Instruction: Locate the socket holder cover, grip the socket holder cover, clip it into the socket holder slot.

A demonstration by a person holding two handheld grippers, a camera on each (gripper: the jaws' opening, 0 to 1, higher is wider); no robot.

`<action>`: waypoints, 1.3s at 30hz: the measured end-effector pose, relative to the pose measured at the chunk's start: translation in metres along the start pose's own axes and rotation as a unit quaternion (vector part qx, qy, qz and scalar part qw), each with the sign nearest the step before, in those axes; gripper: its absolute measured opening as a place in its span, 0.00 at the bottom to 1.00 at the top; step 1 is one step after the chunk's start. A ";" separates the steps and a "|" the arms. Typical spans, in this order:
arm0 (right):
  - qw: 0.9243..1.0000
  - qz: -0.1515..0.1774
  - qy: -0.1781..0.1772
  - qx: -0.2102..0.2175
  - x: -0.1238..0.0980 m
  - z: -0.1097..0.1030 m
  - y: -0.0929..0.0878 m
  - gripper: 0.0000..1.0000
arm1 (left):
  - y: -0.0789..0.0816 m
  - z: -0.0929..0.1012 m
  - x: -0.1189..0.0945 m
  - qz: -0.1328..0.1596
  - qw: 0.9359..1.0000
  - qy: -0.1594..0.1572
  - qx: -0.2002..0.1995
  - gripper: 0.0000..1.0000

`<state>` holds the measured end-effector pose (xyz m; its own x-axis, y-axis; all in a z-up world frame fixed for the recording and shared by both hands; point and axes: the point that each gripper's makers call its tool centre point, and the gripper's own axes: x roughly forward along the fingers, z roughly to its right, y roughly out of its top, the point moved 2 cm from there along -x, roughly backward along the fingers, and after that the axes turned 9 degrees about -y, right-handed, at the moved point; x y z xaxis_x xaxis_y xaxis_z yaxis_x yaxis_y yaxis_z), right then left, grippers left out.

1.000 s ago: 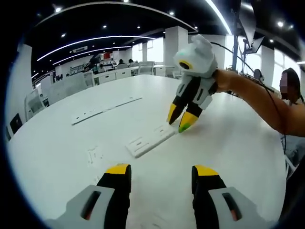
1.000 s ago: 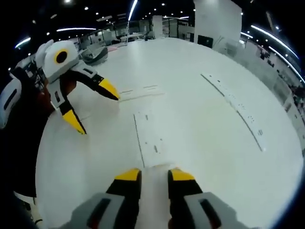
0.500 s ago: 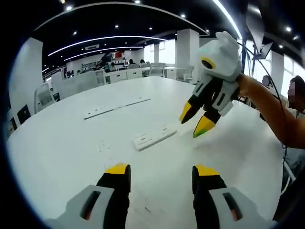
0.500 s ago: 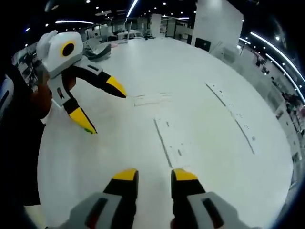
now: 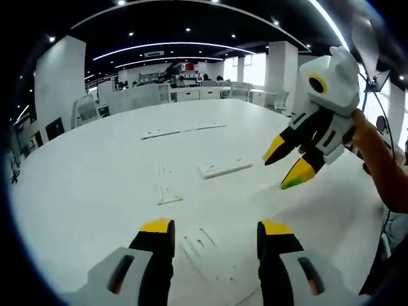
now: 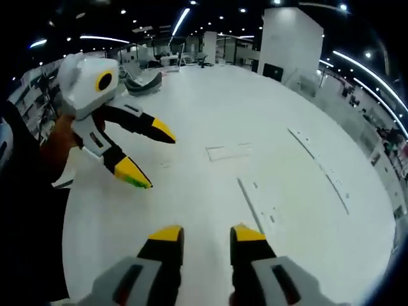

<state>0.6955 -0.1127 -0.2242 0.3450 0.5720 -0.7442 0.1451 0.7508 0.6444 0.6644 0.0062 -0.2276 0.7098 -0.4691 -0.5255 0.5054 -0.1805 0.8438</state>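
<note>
Both grippers have lifted off the table (image 5: 95, 172), jaws open, empty.

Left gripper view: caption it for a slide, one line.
Both grippers open and empty above a white table: left gripper low, right gripper raised beside the white socket strip.

White table (image 5: 95, 191), white socket holder (image 5: 224, 169); grippers' jaws black, yellow-tipped

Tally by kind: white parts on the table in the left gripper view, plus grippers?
long strip: 1
socket bar: 1
small flat plates: 2
grippers: 2, left gripper and right gripper
Total: 6
</note>
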 end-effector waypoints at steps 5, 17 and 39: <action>0.999 -0.004 0.022 -0.039 0.006 -0.014 0.010 0.30 | -0.015 -0.005 -0.011 -0.007 0.999 0.042 -0.027 0.53; 0.990 -0.021 0.085 -0.111 0.019 -0.042 0.016 0.30 | -0.036 0.005 -0.017 -0.031 0.991 0.100 -0.088 0.56; 0.987 -0.011 0.107 -0.116 -0.004 -0.038 0.008 0.29 | -0.039 0.013 -0.010 -0.060 0.976 0.160 -0.137 0.55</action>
<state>0.6603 -0.0962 -0.2227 0.1368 0.5932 -0.7934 -0.0744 0.8048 0.5889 0.6311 0.0064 -0.2541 0.7325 -0.1575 -0.6623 0.6750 0.0419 0.7366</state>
